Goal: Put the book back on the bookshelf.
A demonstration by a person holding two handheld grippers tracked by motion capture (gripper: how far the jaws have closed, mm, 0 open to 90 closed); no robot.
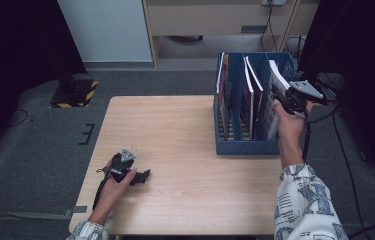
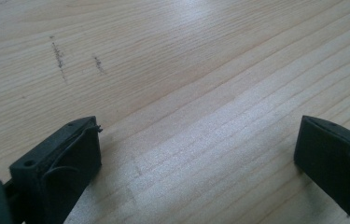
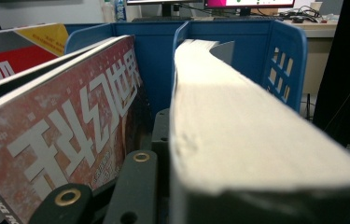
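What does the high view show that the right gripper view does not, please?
High view alone: the wooden table, the left hand-held gripper resting on it, and the blue file rack's full outline. Right gripper view alone: the thick book's page edge between the jaws, white characters on a red magazine cover. Both: rack and book.

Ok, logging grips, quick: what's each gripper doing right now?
Left gripper: open, empty, resting on the table.
Right gripper: shut on the book in the blue file rack.
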